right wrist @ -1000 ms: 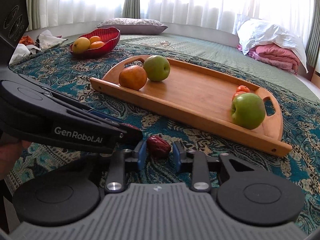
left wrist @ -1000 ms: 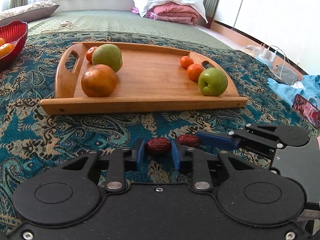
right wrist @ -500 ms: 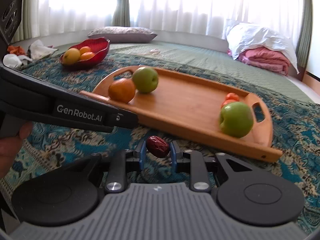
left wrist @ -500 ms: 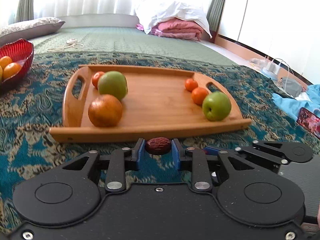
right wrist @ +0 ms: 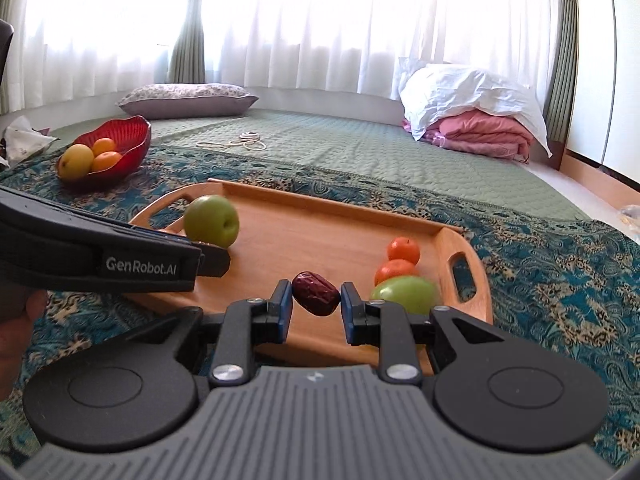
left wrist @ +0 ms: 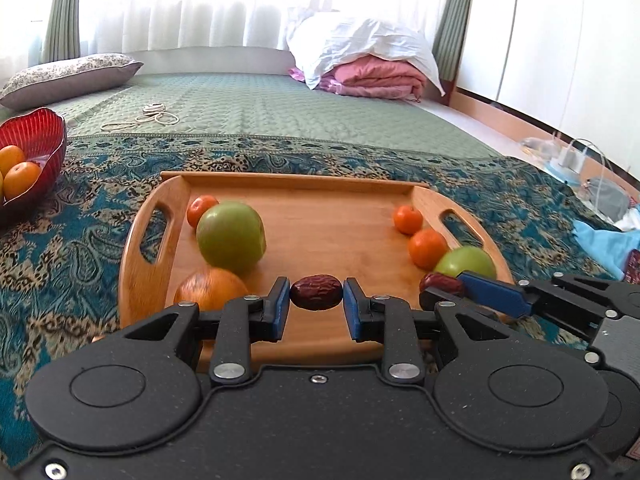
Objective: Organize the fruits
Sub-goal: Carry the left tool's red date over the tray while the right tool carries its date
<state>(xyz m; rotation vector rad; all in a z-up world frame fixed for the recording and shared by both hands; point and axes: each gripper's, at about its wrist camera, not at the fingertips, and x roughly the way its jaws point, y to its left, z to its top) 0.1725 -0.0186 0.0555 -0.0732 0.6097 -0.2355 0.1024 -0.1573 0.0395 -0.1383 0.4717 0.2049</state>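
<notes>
Home bedroom: pillow [right wrist: 188, 98], folded bedding [right wrist: 480, 132], curtains [right wrist: 280, 20].

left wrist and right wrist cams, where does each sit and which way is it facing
Left wrist: sits on the left claw, facing the wooden tray; own claw shut on a red date, right claw at the right edge.
Right wrist: sits on the right claw, facing the tray from its right; own claw shut on another date, left claw body and a hand at left.
Shared: tray, both green apples, red bowl.
</notes>
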